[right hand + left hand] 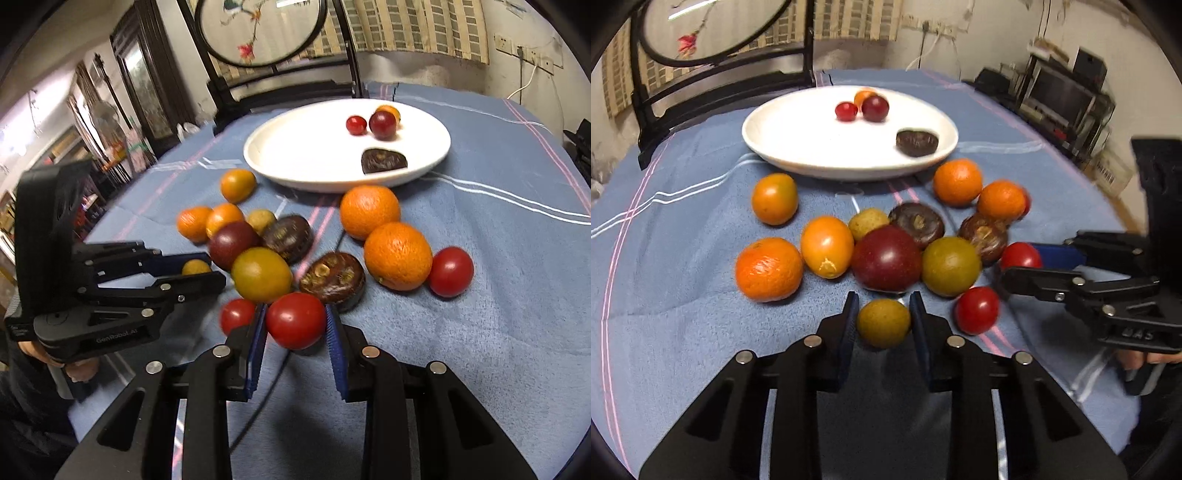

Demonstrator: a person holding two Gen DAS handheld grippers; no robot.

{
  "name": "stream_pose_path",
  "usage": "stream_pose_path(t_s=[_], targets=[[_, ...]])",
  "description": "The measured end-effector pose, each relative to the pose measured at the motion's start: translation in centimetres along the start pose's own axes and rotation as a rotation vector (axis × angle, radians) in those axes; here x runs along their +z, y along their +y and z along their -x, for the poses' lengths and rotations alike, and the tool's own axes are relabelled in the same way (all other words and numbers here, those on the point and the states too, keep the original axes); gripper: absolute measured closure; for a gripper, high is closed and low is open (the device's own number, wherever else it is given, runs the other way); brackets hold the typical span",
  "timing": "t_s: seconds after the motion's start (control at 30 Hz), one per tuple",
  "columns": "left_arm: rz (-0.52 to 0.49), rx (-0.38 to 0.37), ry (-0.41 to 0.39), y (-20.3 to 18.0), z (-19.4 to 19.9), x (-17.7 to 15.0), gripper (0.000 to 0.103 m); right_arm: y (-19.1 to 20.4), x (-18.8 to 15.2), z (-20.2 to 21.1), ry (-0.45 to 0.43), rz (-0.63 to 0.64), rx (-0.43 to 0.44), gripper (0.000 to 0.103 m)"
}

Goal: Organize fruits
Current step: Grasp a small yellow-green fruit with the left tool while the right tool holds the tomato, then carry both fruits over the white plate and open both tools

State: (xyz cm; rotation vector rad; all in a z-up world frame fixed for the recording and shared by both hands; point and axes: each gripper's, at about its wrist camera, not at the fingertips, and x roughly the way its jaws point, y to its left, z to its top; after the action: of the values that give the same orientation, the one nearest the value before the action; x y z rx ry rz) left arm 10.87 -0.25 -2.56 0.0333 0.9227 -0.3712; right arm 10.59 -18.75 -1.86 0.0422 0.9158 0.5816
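My left gripper point(884, 310) is shut on a small yellow-green fruit point(882, 325) just above the blue cloth, at the near edge of the fruit pile. In the right wrist view, the left gripper point(212, 268) shows at the left with that fruit point(195, 266) between its fingers. My right gripper point(296, 314) is shut on a red tomato point(295, 320); from the left wrist view the right gripper point(1015, 262) grips this tomato point(1021, 255) at the pile's right side. A white plate point(757, 140) beyond the pile holds two red fruits, a small orange one and a dark chestnut point(916, 142).
Loose on the blue cloth point(498, 295) lie oranges point(397, 254), a dark red plum point(886, 258), a green-yellow fruit point(951, 266), brown chestnuts point(332, 280) and more tomatoes point(450, 271). A black chair frame point(650, 110) stands behind the table.
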Motion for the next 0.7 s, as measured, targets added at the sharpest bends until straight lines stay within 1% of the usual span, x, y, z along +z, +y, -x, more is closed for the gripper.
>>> stream_pose_path(t_s=[0.1,0.17,0.23,0.37,0.43,0.53,0.63,0.7], targets=[[0.016,0.001,-0.042,0.3,1.6,0.1,0.075,-0.3,0.6,0.6,-0.028,-0.045,0.039,0.071],[0.025,0.009,-0.047,0.4,2.1,0.8,0.075,-0.4,1.1,1.0,-0.04,-0.087,0.049,0.071],[0.033,0.02,-0.047,0.6,2.2,1.9,0.075,-0.2,2.0,1.5,-0.058,-0.099,0.047,0.071],[0.032,0.063,-0.072,0.8,2.3,5.3,0.075,0.6,4.8,2.1,-0.066,-0.086,-0.025,0.071],[0.067,0.083,-0.087,1.6,2.0,7.3,0.075,1.1,6.7,1.8,-0.081,-0.043,-0.064,0.071],[0.147,0.115,-0.093,3.3,0.7,9.8,0.075,1.2,9.2,-0.3,-0.075,-0.031,-0.1,0.071],[0.15,0.124,-0.078,3.7,-1.0,11.2,0.075,1.2,10.7,-2.4,-0.073,-0.024,-0.134,0.071],[0.149,0.135,-0.068,3.8,-2.2,11.8,0.075,1.1,11.1,-3.5,-0.072,-0.03,-0.133,0.071]])
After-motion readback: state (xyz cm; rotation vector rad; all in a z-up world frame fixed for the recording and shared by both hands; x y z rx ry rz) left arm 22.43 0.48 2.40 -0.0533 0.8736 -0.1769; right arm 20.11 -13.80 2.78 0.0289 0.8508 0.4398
